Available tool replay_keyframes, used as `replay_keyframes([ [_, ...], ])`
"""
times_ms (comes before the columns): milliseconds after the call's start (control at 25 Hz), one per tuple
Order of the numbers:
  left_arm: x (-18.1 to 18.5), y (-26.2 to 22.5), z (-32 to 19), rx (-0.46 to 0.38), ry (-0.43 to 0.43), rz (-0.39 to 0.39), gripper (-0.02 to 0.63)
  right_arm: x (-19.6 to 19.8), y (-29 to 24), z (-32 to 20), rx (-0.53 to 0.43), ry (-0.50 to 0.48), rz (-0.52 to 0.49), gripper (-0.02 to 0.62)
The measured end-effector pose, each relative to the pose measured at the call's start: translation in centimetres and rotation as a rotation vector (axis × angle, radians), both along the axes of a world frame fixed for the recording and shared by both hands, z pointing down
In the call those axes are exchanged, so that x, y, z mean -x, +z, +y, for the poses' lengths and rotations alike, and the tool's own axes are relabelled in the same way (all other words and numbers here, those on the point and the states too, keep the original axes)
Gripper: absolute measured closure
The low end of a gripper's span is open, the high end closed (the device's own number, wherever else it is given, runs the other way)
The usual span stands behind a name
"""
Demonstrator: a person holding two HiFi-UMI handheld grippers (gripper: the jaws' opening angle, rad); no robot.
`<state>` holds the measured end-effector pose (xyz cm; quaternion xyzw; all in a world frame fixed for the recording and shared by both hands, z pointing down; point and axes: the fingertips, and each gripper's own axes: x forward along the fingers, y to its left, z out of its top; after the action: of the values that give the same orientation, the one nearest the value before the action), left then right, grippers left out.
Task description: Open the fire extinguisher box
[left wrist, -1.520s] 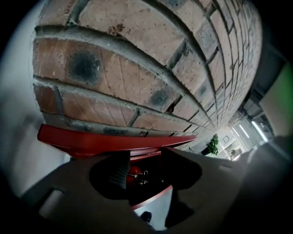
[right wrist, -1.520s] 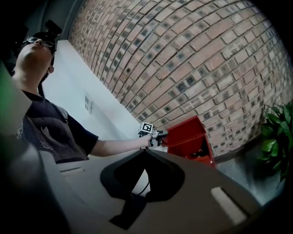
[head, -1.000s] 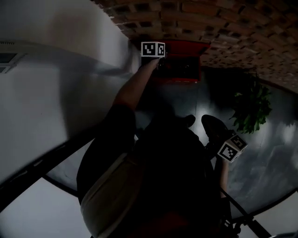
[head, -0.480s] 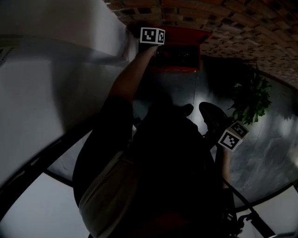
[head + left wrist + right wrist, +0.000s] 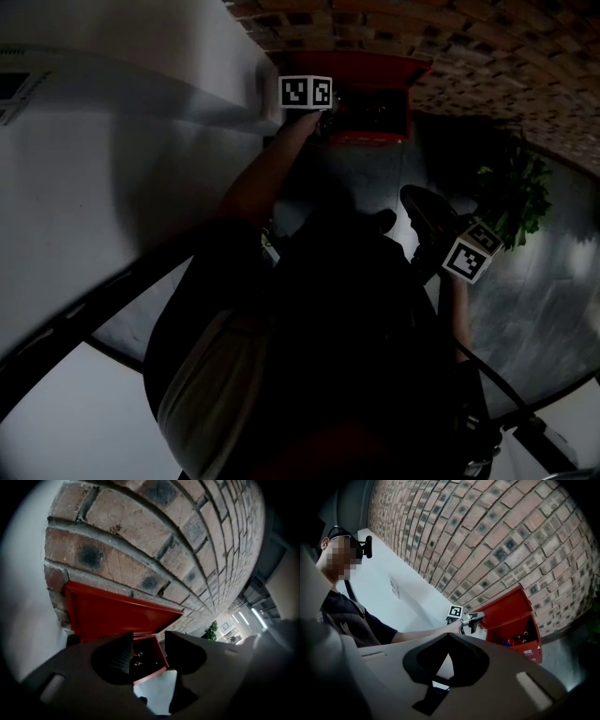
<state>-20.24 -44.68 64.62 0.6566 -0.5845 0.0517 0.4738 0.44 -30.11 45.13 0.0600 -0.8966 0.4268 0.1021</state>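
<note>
The red fire extinguisher box [image 5: 373, 105] stands on the floor against a brick wall with its lid [image 5: 117, 613] swung up and back. Dark fittings show inside the box [image 5: 149, 656]. My left gripper [image 5: 324, 116] is at the box's left edge, reached out on a bare arm. Its jaws are open in the left gripper view [image 5: 149, 649], with only the box's inside seen through the gap. The right gripper view shows it [image 5: 477, 617] beside the lid's edge of the box [image 5: 513, 623]. My right gripper [image 5: 442, 234] hangs back by my body, shut [image 5: 447, 638] on nothing.
A brick wall [image 5: 487, 56] runs behind the box. A white wall [image 5: 112, 169] fills the left. A green potted plant [image 5: 516, 202] stands to the right of the box on a glossy grey floor [image 5: 525, 309]. My dark-clothed body fills the view's middle.
The left gripper stays at the open box. The right gripper has come up a little and closer to the body. The head view has shifted slightly.
</note>
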Motion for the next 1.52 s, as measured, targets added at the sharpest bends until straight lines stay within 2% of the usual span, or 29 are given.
replay_keyframes([
  [120, -3.2, -2.0, 1.6, -0.054, 0.055, 0.048, 0.391, -0.3, 0.0, -0.1, 0.02, 0.009, -0.004, 0.594],
  [240, -5.3, -5.2, 1.9, -0.137, 0.091, 0.09, 0.391, 0.3, -0.8, -0.7, -0.012, 0.017, -0.035, 0.594],
  [280, -5.7, -6.6, 2.0, -0.171, 0.108, 0.095, 0.429, 0.7, -1.1, -0.9, -0.027, 0.023, -0.055, 0.594],
  [400, -6.9, -11.3, 2.6, -0.252, 0.181, 0.056, 0.603, 0.8, -1.1, -1.7, -0.029, 0.072, -0.099, 0.595],
  [560, -12.3, -15.3, 5.8, -0.306, 0.3, 0.024, 0.603, -1.8, -1.6, -2.7, 0.066, 0.156, -0.158, 0.594],
  [680, -16.4, -16.7, 6.5, -0.34, 0.414, 0.017, 0.603, -3.0, -2.9, -4.1, 0.076, 0.191, -0.237, 0.595],
  [760, -18.1, -17.1, 7.3, -0.339, 0.49, -0.012, 0.603, -3.7, -2.4, -4.1, 0.108, 0.229, -0.25, 0.595],
  [880, -22.1, -17.2, 8.6, -0.316, 0.59, 0.015, 0.603, -5.9, -2.1, -3.5, 0.132, 0.29, -0.257, 0.594],
  [1080, -24.9, -19.2, 8.0, -0.355, 0.664, -0.022, 0.603, -7.0, -3.3, -3.8, 0.108, 0.317, -0.31, 0.594],
  [1200, -26.1, -20.2, 8.2, -0.377, 0.711, -0.049, 0.603, -8.2, -3.0, -3.0, 0.124, 0.342, -0.297, 0.595],
  [1400, -26.5, -21.5, 8.8, -0.4, 0.725, -0.046, 0.603, -9.8, -2.2, -1.1, 0.144, 0.401, -0.291, 0.594],
  [1520, -26.5, -21.6, 9.2, -0.406, 0.73, -0.044, 0.603, -10.3, -2.6, -0.5, 0.076, 0.409, -0.253, 0.595],
])
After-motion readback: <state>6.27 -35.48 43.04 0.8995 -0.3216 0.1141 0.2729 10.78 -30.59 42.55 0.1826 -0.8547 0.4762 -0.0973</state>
